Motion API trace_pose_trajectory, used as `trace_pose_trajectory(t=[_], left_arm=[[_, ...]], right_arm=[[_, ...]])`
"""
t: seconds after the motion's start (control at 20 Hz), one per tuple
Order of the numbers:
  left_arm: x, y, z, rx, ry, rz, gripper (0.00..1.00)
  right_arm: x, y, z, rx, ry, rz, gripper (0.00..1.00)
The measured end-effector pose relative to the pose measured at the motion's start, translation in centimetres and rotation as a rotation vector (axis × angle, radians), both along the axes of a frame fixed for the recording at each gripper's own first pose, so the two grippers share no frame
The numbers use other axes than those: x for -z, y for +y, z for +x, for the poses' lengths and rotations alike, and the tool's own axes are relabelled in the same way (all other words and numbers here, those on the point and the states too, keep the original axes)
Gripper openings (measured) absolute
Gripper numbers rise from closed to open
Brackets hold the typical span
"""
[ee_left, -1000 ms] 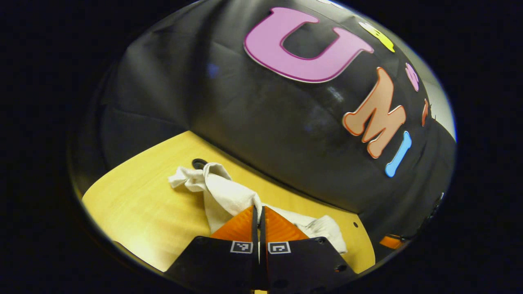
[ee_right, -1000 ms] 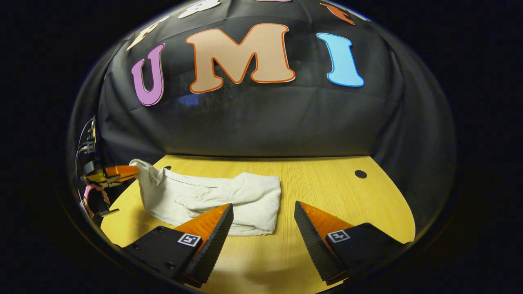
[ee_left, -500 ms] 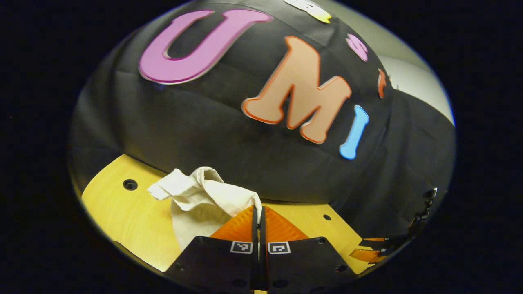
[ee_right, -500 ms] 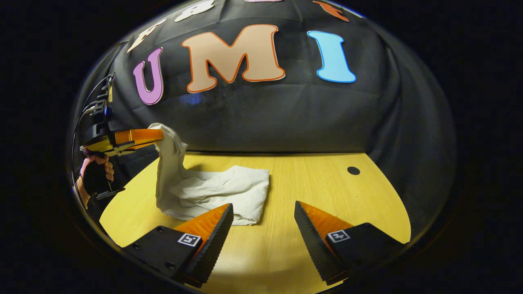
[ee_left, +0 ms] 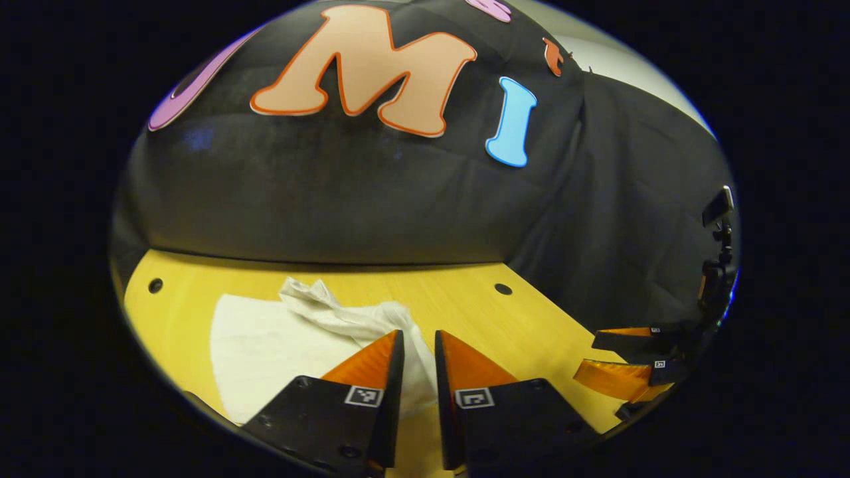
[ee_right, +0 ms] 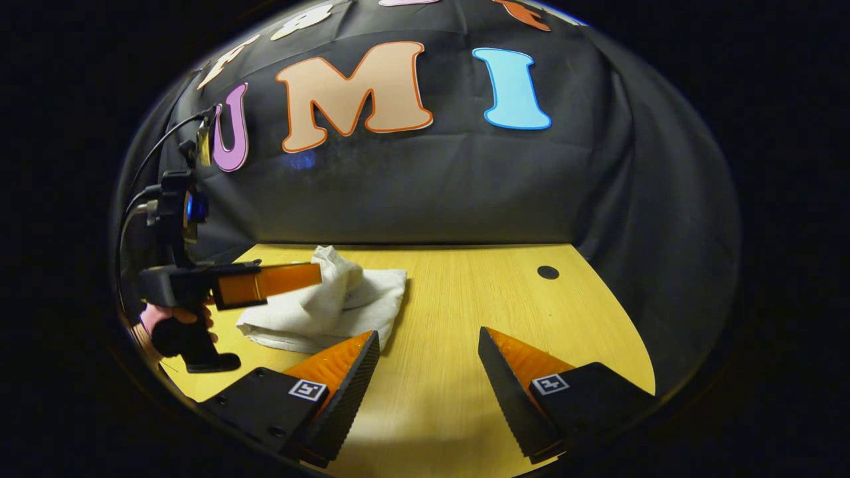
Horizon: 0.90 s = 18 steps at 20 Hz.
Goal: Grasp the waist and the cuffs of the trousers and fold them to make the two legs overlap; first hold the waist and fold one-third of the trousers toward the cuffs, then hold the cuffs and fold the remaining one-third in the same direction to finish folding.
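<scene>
**White trousers let go after the last fold**

Left gripper (ee_left: pixel 418 348) now stands slightly parted above the trousers (ee_left: pixel 279 338); 0.5 s ago it was clamped on lifted cloth. They lie bundled on the wooden table (ee_right: pixel 478 299). Right gripper (ee_right: pixel 428 355) hangs wide apart, holding nothing. Folding looks finished.

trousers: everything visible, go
The trousers are off-white soft woven cloth, folded into a compact wrinkled bundle lying on the yellow wooden table. One bunched end humps up on top. The left hand-held gripper has its fingers slightly parted around that cloth; actual contact is unclear. Waist and cuffs can't be told apart.
</scene>
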<state>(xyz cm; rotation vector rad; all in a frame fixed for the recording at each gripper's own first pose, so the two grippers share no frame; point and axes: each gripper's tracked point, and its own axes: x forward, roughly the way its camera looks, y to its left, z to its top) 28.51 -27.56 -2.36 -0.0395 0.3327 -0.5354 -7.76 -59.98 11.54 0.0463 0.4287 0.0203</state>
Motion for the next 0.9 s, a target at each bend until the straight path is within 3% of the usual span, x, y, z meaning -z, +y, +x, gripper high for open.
trace_pose_trajectory(t=[0.15, 0.2, 0.25, 0.55, 0.6, 0.65, 0.9], left_arm=[[1.2, 0.7, -0.6, -0.027, 0.026, -0.005, 0.78], [1.2, 1.3, -0.6, -0.049, 0.026, -0.003, 0.90], [0.8, 2.2, -0.8, -0.070, 0.019, -0.004, 0.95], [-3.7, 9.9, -3.4, -0.214, -0.074, 0.035, 0.95], [-4.5, 11.5, -4.1, -0.238, -0.094, 0.056, 0.95], [-5.4, 12.8, -4.7, -0.267, -0.117, 0.074, 0.95], [-8.6, 18.3, -8.8, -0.372, -0.167, 0.083, 0.95]], right_arm=[[0.2, -0.3, -0.3, 0.000, 0.003, 0.007, 0.96], [0.2, -0.2, -0.4, -0.004, 0.003, 0.007, 0.96], [0.1, 0.0, -0.5, -0.009, 0.001, 0.007, 0.96], [-2.2, 3.1, -0.8, -0.064, -0.065, 0.051, 0.96], [-2.6, 3.7, -1.0, -0.072, -0.076, 0.050, 0.92], [-3.1, 4.2, -1.3, -0.081, -0.090, 0.050, 0.96], [-5.9, 6.7, -3.3, -0.106, -0.167, 0.062, 0.97]])
